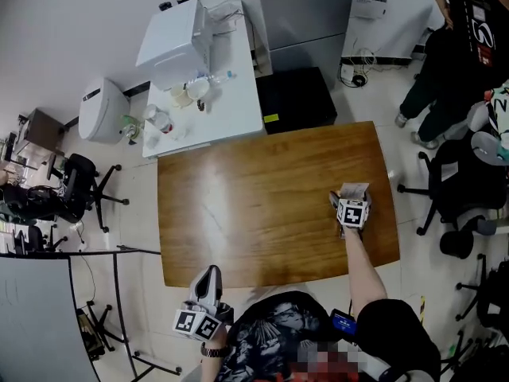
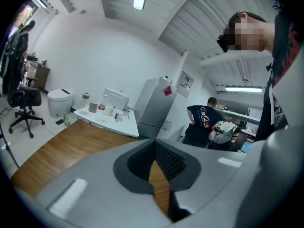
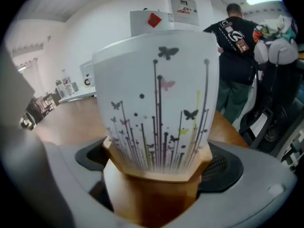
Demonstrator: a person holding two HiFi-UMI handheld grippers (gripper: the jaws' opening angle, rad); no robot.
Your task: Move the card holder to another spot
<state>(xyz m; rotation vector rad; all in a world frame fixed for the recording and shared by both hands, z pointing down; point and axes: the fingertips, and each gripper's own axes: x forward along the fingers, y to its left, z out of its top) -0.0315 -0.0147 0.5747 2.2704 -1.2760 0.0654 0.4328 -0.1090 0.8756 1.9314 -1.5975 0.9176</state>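
The card holder (image 1: 355, 189) is white with a butterfly print and a wooden base. It stands upright near the right edge of the wooden table (image 1: 254, 213). My right gripper (image 1: 352, 198) reaches over the table's near edge, its jaws wide apart on either side of the holder's base. In the right gripper view the card holder (image 3: 156, 108) fills the gap of the right gripper (image 3: 156, 166), the pads close beside its base; I see no squeeze. My left gripper (image 1: 209, 282) hangs below the table's near edge, away from the holder. In its own view the left gripper (image 2: 154, 149) is shut and holds nothing.
A white side table (image 1: 231, 110) with bottles and a white box stands beyond the far edge, a black cabinet (image 1: 298, 98) beside it. Office chairs (image 1: 461, 193) and a standing person (image 1: 453, 46) are to the right. Another chair (image 1: 75, 181) is at the left.
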